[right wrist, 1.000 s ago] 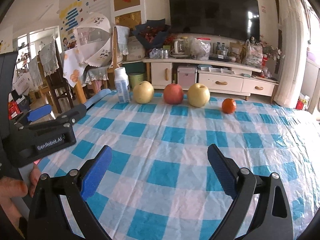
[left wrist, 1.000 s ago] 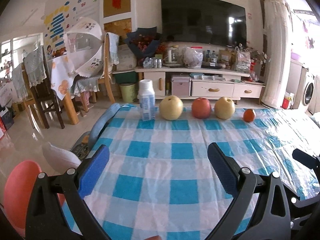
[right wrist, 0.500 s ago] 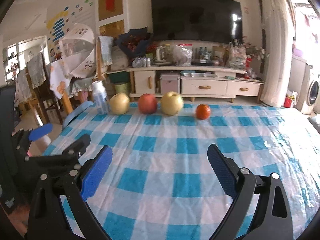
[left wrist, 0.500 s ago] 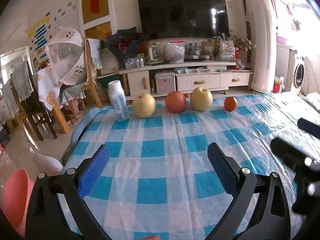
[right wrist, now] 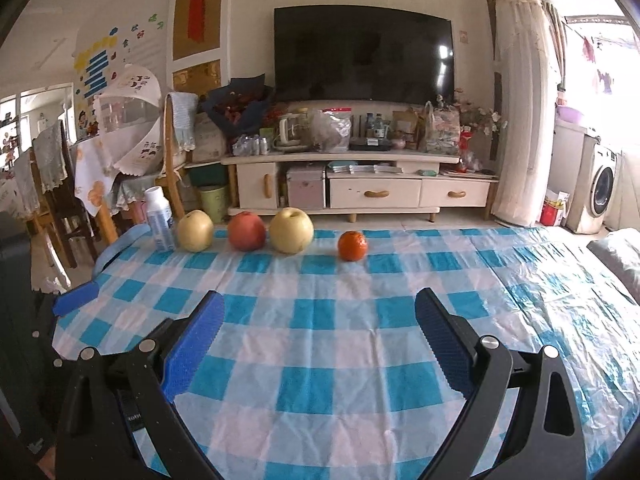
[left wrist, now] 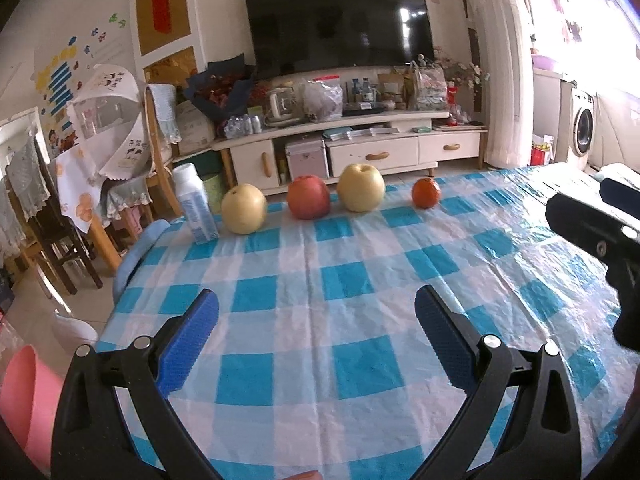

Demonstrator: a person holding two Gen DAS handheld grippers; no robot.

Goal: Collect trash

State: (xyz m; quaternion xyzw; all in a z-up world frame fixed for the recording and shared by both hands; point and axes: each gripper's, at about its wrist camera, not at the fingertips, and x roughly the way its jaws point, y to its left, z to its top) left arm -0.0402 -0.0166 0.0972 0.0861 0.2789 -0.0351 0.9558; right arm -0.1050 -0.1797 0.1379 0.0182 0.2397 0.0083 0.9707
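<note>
The pink bin (left wrist: 24, 396) is cut off by the left wrist view's lower-left rim — only a curved edge shows. There the right gripper's body (left wrist: 600, 240) runs off the right side, fingertips unseen. The milk bottle's (right wrist: 159, 220) print is too small to read, and items on the TV cabinet (right wrist: 360, 192) blur together — unidentifiable.

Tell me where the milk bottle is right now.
The milk bottle stands upright at the far left end of the fruit row in both views, just left of a yellow pear, near the table's far edge.
</note>
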